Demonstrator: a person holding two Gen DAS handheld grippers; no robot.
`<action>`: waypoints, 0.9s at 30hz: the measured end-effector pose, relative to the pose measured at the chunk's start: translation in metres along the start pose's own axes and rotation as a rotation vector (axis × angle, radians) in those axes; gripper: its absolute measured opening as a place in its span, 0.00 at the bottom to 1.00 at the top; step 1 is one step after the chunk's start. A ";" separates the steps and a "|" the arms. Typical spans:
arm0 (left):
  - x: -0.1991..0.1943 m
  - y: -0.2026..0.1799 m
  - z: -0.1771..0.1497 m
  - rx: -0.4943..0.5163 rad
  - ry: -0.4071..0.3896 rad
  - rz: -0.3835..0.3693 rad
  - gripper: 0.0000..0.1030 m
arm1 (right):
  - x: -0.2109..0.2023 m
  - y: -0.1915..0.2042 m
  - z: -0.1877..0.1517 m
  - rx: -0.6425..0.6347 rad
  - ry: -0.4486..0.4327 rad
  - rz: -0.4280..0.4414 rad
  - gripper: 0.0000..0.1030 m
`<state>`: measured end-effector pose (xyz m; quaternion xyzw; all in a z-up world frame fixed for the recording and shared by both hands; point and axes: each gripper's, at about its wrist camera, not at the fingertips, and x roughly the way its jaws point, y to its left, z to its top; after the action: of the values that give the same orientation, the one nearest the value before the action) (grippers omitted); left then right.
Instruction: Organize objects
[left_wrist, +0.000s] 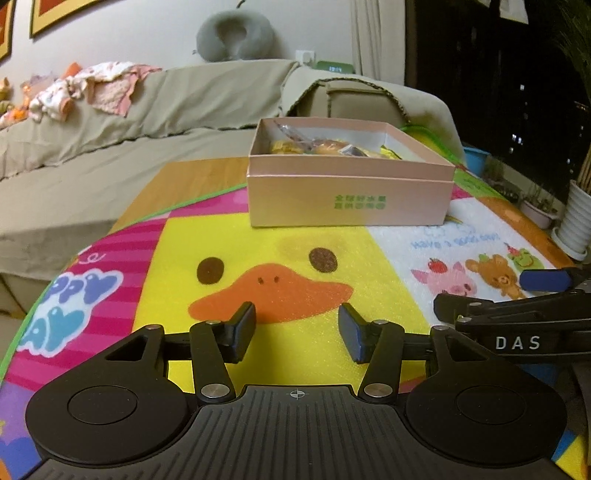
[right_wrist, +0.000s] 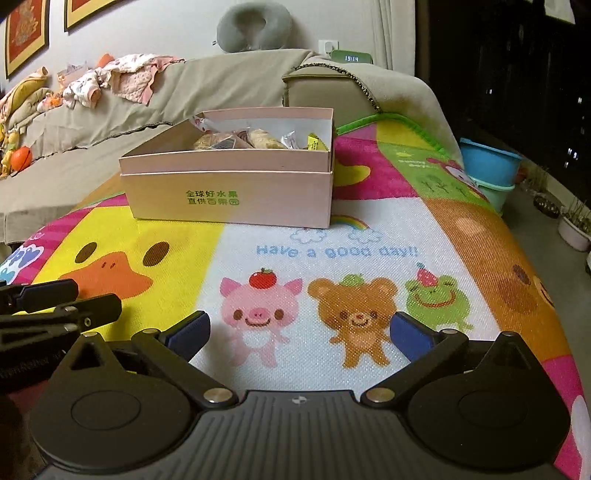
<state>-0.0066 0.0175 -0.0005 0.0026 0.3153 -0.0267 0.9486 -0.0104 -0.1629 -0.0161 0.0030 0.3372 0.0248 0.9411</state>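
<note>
Jaws of both grippers stand apart, empty, over a cartoon mat (right_wrist: 369, 229) beside a sofa (right_wrist: 207, 85).

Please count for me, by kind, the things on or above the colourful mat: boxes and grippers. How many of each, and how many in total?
Pink box, open, with wrapped snacks inside (too jumbled to count): 1
Grippers, both empty with jaws apart, left gripper and right gripper: 2
Total: 3

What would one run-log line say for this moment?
left gripper: open, empty | right gripper: open, empty | pink box: on mat, holds wrapped snacks
</note>
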 end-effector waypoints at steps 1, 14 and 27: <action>-0.001 0.000 -0.001 -0.011 -0.003 -0.002 0.52 | 0.000 0.001 0.000 -0.003 0.001 -0.003 1.00; 0.001 -0.006 -0.002 0.010 -0.002 0.028 0.53 | 0.000 0.001 0.000 -0.003 0.002 -0.002 1.00; 0.003 -0.004 -0.001 -0.001 -0.002 0.021 0.53 | 0.000 0.001 0.000 -0.004 0.001 -0.003 1.00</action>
<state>-0.0053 0.0132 -0.0027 0.0053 0.3141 -0.0166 0.9492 -0.0105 -0.1624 -0.0165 0.0004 0.3377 0.0243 0.9409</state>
